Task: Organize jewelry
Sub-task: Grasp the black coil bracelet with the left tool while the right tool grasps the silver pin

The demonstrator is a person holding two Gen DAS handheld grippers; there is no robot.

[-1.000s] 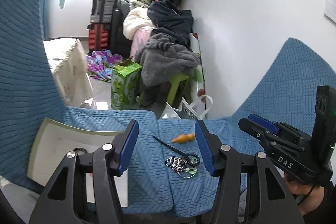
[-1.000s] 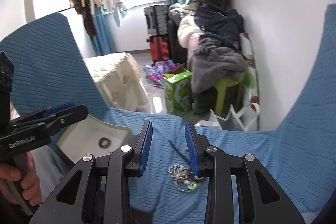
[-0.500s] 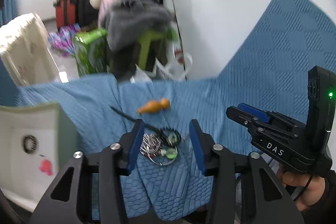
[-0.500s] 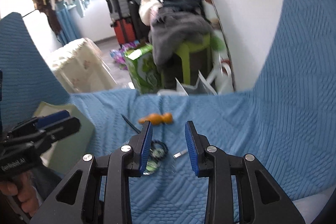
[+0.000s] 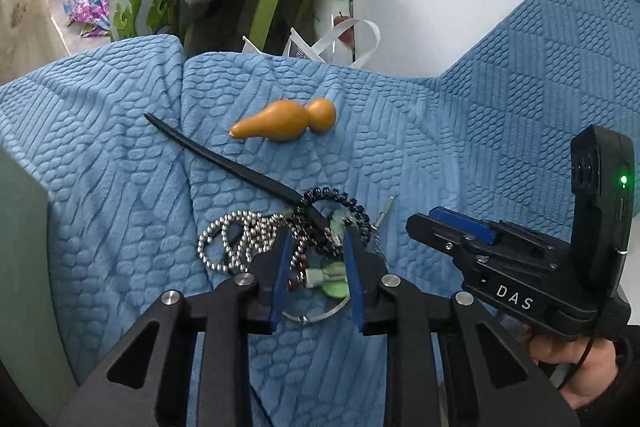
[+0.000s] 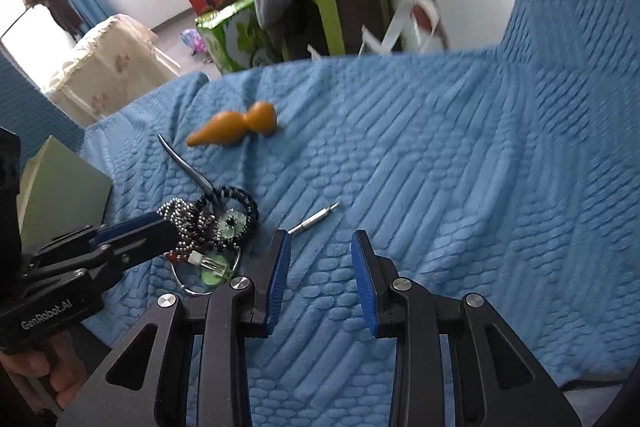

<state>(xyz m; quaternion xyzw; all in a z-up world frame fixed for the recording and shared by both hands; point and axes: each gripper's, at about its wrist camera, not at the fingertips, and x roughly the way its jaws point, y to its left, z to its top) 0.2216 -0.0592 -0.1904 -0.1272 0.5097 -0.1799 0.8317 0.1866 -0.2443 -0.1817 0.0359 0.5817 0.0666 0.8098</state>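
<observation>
- Jewelry pile [image 5: 296, 239]: one tangle on the blue cloth [image 5: 440, 131], at 6 o'clock from the gourd; its near edge is covered by the left gripper's fingers, and how the strands interlock cannot be made out.
- Silver bead chain [image 5: 228, 235]: one, looped several times, at the 9 o'clock side of the pile.
- Dark bead bracelet [image 5: 340, 203]: one, a ring at the 12 o'clock side of the pile.
- Green pendant [image 5: 332, 281]: one, pale green with a white cap, on a thin metal hoop; part hidden.
- Black stick [image 5: 224, 163]: one, long and thin, its near end buried in the pile.
- Small metal pin [image 6: 314, 219]: one, lying apart from the pile at its 3 o'clock.
- Gourd [image 5: 284, 123]: one, orange-brown, lying on its side; blurred in the right wrist view.
- Box [image 6: 60, 187]: one, pale green, cut off at the frame edge, at 9 o'clock from the pile.
- Left gripper [image 5: 316, 251]: jaws apart, set either side of the pile's middle, not clamped on it.
- Right gripper [image 6: 320, 255]: jaws apart over bare cloth, just 3 o'clock of the pile.
</observation>
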